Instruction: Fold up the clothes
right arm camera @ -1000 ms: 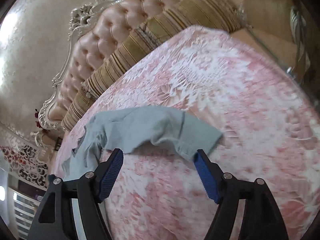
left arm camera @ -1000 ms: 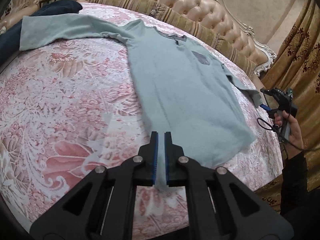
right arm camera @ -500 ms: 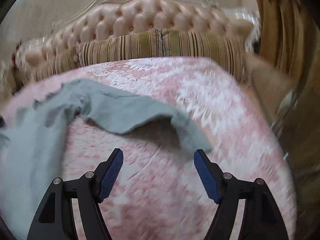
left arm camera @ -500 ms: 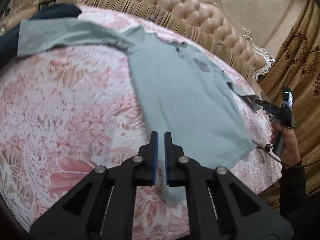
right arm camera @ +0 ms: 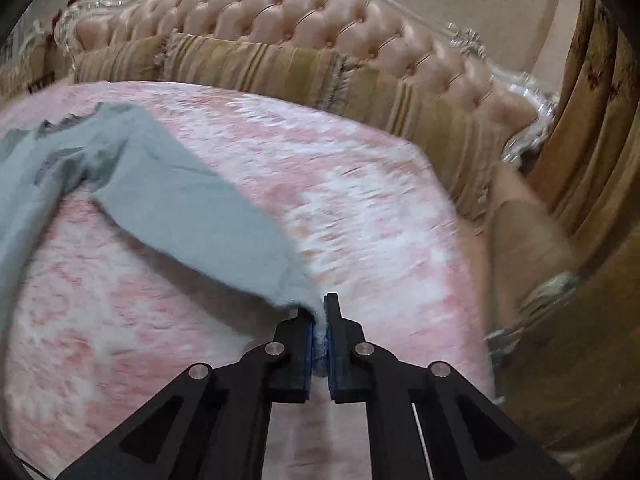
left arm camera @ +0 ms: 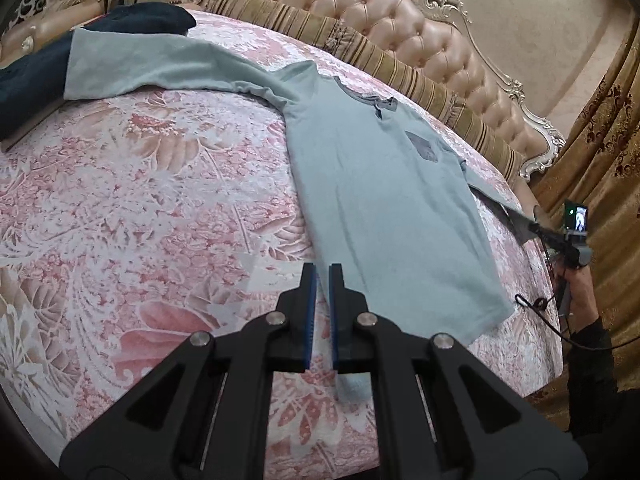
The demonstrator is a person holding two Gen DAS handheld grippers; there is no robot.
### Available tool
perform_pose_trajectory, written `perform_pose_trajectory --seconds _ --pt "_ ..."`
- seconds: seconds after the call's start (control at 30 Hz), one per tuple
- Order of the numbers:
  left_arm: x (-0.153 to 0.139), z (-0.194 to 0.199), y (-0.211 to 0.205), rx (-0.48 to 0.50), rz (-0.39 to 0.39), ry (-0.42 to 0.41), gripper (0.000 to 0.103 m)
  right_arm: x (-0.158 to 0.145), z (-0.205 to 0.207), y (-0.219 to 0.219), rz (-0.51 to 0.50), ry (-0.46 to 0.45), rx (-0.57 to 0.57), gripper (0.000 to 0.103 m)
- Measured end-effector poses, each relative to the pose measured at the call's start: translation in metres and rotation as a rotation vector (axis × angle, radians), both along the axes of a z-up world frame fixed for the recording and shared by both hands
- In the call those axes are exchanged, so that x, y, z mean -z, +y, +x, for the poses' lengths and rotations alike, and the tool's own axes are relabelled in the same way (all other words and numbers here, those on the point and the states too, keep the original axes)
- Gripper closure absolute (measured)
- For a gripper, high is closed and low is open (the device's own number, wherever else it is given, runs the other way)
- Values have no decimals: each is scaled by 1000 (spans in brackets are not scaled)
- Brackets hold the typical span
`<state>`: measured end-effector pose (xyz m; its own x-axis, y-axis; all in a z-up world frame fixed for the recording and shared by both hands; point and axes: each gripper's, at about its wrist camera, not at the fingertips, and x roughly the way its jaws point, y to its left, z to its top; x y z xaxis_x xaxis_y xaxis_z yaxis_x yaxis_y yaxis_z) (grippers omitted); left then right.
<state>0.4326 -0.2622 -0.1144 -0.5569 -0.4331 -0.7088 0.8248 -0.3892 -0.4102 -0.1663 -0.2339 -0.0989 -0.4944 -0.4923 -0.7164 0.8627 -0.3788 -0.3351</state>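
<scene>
Pale blue-grey long-sleeved shirt [left arm camera: 384,200] lies spread on the pink floral bedspread [left arm camera: 140,200]; the left gripper [left arm camera: 322,280], jaws nearly together, pinches its hem. In the right wrist view, the right gripper [right arm camera: 319,320] clamps the shirt's sleeve cuff [right arm camera: 296,280], lifted off the bedspread; this view is blurred.

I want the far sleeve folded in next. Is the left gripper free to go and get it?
Probably not yet: the left gripper is shut on the shirt hem, and the far sleeve lies well away by the dark garment.
</scene>
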Motion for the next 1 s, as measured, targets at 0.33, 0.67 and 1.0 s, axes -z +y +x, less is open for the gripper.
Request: perform_pose_trajectory --seconds 0.33,0.67,1.0 --pt "-6 -26 -5 36 -1 -23 96 6 -46 -32 111 248 -39 98" --pt "-9 -53 -5 142 -18 -50 96 7 -89 -51 205 260 77 42" --pt "4 -36 6 142 -16 -26 43 -37 -61 14 187 407 134 22"
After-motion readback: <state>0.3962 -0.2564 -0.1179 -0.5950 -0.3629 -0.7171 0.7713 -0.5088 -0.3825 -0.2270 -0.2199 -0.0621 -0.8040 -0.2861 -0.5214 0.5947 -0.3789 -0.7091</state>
